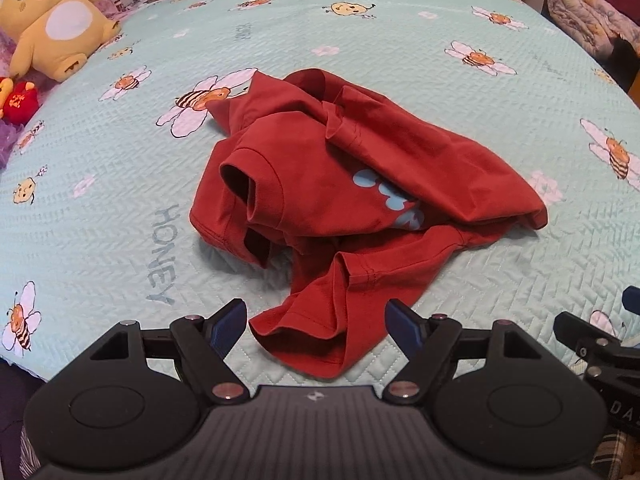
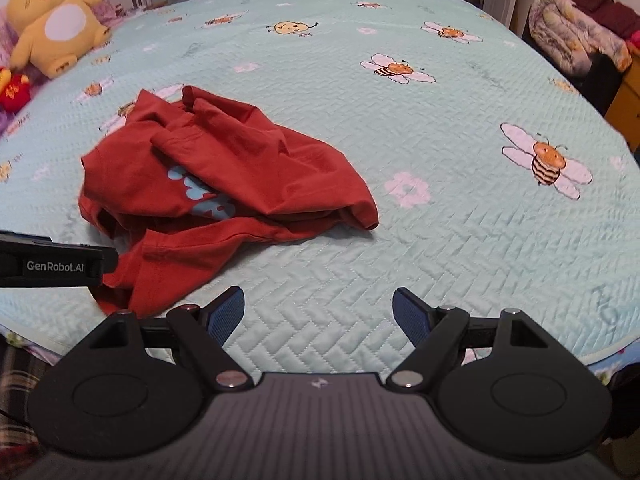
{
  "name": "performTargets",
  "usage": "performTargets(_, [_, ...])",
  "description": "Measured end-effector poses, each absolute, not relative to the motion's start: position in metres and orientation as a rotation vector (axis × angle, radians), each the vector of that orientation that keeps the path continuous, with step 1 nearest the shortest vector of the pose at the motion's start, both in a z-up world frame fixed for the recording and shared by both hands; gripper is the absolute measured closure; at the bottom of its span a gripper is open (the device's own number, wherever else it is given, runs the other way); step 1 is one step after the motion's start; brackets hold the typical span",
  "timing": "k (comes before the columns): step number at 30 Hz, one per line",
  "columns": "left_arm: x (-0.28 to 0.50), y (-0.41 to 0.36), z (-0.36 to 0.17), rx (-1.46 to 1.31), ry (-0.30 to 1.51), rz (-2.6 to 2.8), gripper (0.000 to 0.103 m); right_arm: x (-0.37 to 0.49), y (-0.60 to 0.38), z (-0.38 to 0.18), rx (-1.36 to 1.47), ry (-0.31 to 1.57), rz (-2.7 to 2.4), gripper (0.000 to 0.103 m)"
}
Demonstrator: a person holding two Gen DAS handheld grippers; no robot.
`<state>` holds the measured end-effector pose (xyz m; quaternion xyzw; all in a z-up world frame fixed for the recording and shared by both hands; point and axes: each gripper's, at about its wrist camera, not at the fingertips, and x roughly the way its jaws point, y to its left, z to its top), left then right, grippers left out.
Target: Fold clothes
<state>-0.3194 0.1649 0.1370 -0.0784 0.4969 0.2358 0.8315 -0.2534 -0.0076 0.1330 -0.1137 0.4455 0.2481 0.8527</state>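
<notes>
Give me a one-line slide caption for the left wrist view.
Open left hand-held gripper poised at the near hem of a crumpled red T-shirt on a bee-print bedspread.

Both wrist cams low at bed (image 1: pixel 360 20) edge, share shirt (image 1: pixel 352 184).

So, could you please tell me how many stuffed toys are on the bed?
2 that I can make out: a large yellow plush at the far left corner, and a small red-and-yellow toy just in front of it at the left edge. Others may be hidden out of frame.
</notes>
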Motion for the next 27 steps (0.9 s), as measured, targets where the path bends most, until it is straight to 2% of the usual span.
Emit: performTargets(27, [-0.310,0.140,0.132,-0.042,1.018,0.476,0.024,-0.252,-0.005,0.132,-0.224,0.934,0.541,0.022])
